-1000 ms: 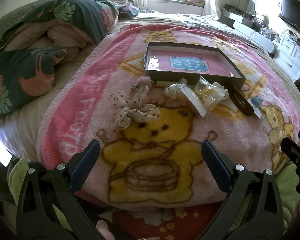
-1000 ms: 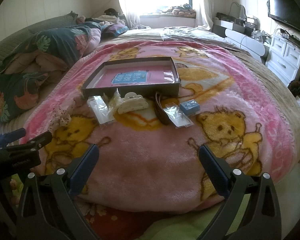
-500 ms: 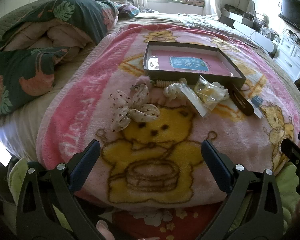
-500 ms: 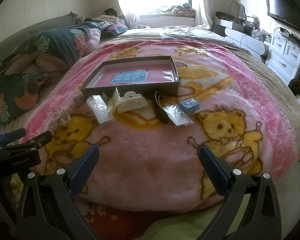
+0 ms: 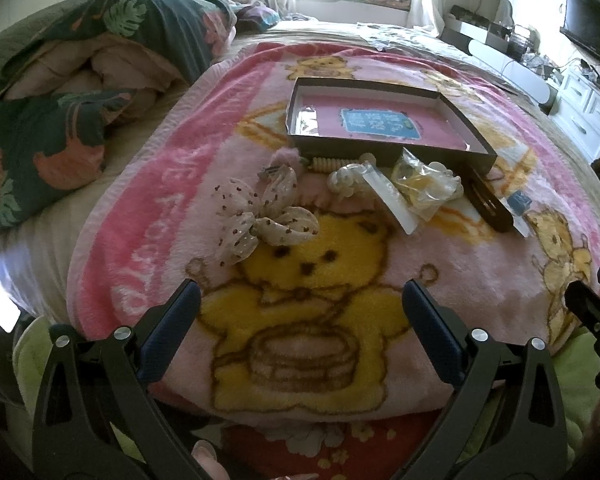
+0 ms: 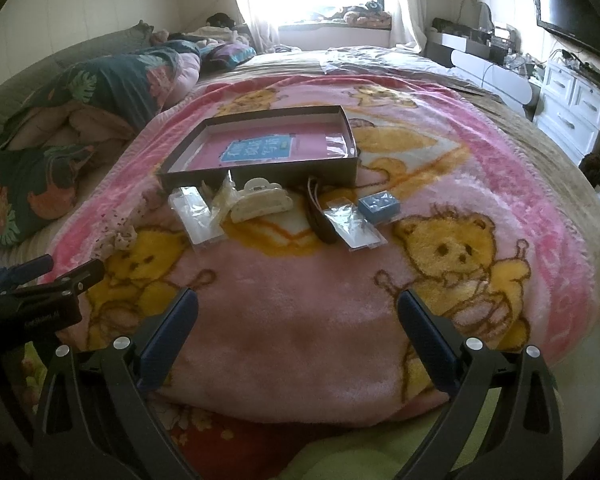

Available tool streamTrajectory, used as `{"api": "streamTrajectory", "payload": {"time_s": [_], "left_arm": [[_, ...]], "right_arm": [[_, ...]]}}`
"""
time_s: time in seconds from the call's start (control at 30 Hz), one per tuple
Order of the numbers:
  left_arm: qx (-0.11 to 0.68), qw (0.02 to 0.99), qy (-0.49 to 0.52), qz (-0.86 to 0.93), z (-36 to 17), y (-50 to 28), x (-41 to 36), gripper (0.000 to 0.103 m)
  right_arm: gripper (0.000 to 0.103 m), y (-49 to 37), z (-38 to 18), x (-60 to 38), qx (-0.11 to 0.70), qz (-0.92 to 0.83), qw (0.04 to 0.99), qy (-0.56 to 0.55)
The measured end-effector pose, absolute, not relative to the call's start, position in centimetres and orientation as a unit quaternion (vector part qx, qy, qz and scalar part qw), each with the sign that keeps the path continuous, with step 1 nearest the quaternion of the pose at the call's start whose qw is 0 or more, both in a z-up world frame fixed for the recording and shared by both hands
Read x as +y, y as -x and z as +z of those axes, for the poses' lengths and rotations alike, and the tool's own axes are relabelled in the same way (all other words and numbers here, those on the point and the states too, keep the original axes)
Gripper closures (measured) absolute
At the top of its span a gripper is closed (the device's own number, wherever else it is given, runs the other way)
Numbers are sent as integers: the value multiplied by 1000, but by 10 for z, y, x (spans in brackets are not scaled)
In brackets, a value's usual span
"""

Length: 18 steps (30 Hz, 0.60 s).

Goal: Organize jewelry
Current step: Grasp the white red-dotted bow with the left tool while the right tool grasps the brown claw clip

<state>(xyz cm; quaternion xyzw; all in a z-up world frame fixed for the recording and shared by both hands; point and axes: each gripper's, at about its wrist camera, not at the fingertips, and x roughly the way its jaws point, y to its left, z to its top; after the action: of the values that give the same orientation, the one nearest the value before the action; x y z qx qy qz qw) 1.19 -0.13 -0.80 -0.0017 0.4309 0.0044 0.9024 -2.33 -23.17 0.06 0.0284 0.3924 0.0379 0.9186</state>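
Left wrist first: my left gripper (image 5: 300, 300) hangs low over the near edge of the pink bear blanket (image 5: 308, 280), fingers spread wide with nothing between them. Ahead of the left finger lies the dotted fabric bow (image 5: 260, 214). Farther ahead sits the shallow box (image 5: 384, 152) with its pink floor and blue card, and the jewelry is strewn along its near wall: a pearly piece (image 5: 346, 178), a clear packet (image 5: 392, 200), a crinkled bag (image 5: 424, 188) and a dark brown clip (image 5: 488, 204), all ahead and to the right. The other tool (image 5: 592, 308) pokes in at my right edge.

Right wrist next: my right gripper (image 6: 298, 314) is likewise spread apart and empty (only blanket shows between the fingers). Straight ahead, near the box (image 6: 260, 174), I see a cream claw clip (image 6: 262, 202), the brown clip (image 6: 320, 220), a clear packet (image 6: 354, 228) touching it, and a small blue box (image 6: 380, 206) just beside that. Another packet (image 6: 196, 216) lies ahead-left.
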Motion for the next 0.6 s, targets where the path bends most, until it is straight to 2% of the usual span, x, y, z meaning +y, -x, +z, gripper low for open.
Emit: {"api": "streamTrajectory", "payload": {"time_s": [0.6], "left_arm": [[467, 882, 34, 55, -34, -63, 49, 8]], "right_arm": [[4, -52, -15, -271, 426, 42, 903, -33]]}}
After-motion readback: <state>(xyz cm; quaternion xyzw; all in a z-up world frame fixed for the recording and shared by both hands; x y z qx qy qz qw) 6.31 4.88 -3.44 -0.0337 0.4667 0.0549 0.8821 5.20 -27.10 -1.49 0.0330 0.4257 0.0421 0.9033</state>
